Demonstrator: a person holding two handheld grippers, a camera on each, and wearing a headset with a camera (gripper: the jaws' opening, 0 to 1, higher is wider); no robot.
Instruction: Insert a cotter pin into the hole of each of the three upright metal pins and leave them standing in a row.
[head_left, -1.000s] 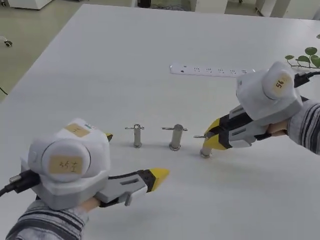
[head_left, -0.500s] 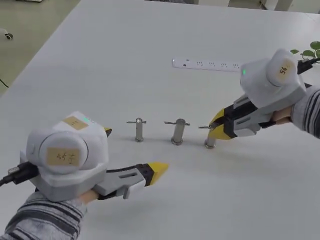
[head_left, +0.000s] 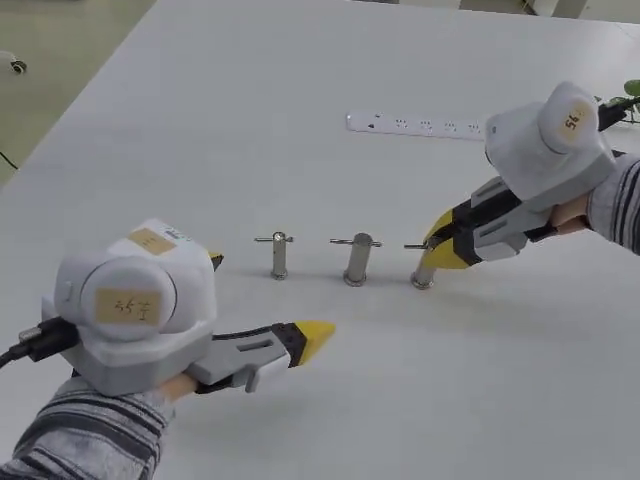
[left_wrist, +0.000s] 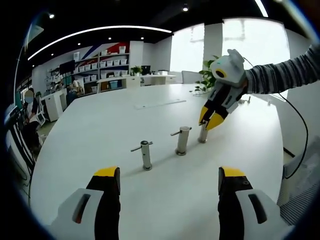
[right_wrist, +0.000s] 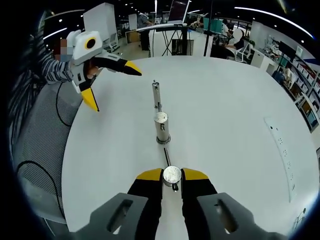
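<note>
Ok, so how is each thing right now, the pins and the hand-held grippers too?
Left pin: upright, cotter pin through it.
Middle pin: upright, cotter pin through it.
Right pin: upright, cotter pin through it, clamped at the top.
Left hand-held gripper: open, empty.
Right hand-held gripper: shut on right pin.
Power strip: lying flat.

You have three metal pins in a row: the pin at nine o'clock (head_left: 279, 257), the middle pin (head_left: 357, 262) and the pin at three o'clock (head_left: 423, 279). Count three cotter pins as well: the first cotter pin (head_left: 271, 239), the second cotter pin (head_left: 345, 241) and the third cotter pin (head_left: 414, 246). You hold two grippers, the left gripper (head_left: 266, 298) and the right gripper (head_left: 437, 252). One power strip (head_left: 415, 125) lies at twelve o'clock, one plant (left_wrist: 206, 80) stands at two o'clock, and there is one table (head_left: 200, 120).
</note>
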